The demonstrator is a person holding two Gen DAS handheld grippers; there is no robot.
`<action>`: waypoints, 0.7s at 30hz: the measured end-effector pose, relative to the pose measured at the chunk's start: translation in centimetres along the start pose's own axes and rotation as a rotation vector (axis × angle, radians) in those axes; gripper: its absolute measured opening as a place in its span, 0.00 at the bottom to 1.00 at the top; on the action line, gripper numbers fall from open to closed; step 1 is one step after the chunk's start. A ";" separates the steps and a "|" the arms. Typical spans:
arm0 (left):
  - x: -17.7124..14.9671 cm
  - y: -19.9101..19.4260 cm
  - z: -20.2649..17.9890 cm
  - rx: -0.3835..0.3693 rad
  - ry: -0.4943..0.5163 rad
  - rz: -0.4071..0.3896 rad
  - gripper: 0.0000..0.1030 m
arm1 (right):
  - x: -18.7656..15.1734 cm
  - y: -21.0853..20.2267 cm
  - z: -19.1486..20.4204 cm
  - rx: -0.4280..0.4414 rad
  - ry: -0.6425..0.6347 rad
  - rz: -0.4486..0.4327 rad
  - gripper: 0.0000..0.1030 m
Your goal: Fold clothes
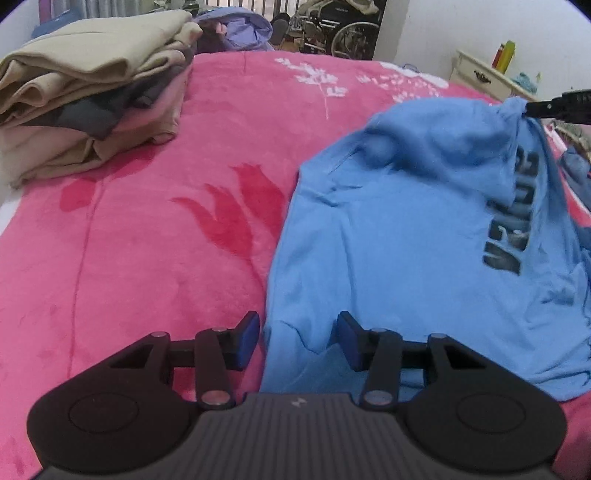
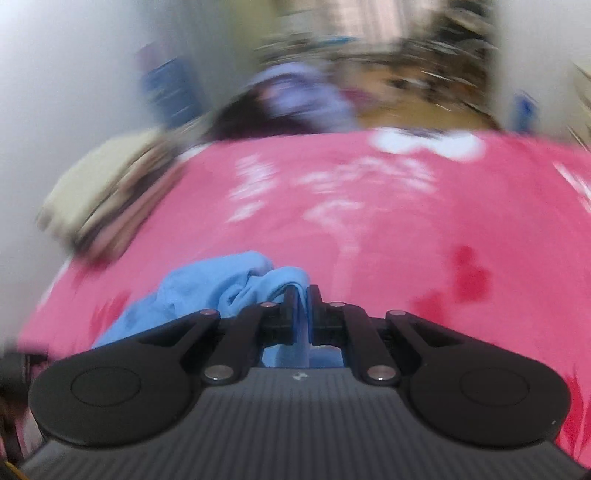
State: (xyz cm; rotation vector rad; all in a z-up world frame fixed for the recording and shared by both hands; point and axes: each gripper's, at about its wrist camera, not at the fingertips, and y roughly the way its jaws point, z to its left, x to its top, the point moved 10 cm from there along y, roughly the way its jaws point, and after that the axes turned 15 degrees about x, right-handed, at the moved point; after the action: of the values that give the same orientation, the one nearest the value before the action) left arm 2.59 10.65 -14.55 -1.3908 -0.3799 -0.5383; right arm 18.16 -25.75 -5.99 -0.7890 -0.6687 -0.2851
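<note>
A light blue T-shirt [image 1: 417, 229] with dark lettering lies on the pink blanket [image 1: 147, 229] in the left wrist view, its far right corner lifted. My left gripper [image 1: 297, 338] stands open at the shirt's near left edge, one blue pad on the blanket, the other over the cloth. My right gripper [image 1: 532, 109] shows at the right edge, pinching that raised corner. In the blurred right wrist view my right gripper [image 2: 303, 295] is shut on a bunched fold of the blue T-shirt [image 2: 221, 284].
A stack of folded beige and grey clothes [image 1: 96, 96] sits at the bed's far left. A lilac garment [image 1: 240, 29] lies behind it. A wheelchair [image 1: 343, 33] and a cream nightstand [image 1: 484, 77] stand beyond the bed.
</note>
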 end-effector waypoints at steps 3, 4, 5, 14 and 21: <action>0.1 0.2 0.0 0.005 -0.002 0.008 0.46 | -0.2 0.3 -5.8 -0.062 0.176 -0.050 0.01; 0.1 0.1 0.0 0.007 0.000 0.011 0.46 | -0.4 0.6 -7.4 -0.073 0.236 -0.060 0.01; 0.1 0.1 0.0 0.009 0.002 0.014 0.46 | -0.6 0.7 -8.7 -0.087 0.282 -0.071 0.02; 3.1 0.3 0.1 0.026 -0.005 0.016 0.46 | 2.3 -1.9 -8.4 -0.178 0.095 -0.162 0.06; 5.4 3.2 -2.1 0.007 0.020 0.019 0.51 | -1.5 5.7 5.1 0.110 -0.482 0.165 0.29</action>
State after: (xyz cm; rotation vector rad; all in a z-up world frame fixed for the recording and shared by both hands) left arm 8.74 8.10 -14.50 -1.3798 -0.3521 -0.5341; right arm 17.43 -18.17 -7.58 -0.8076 -1.0551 0.0990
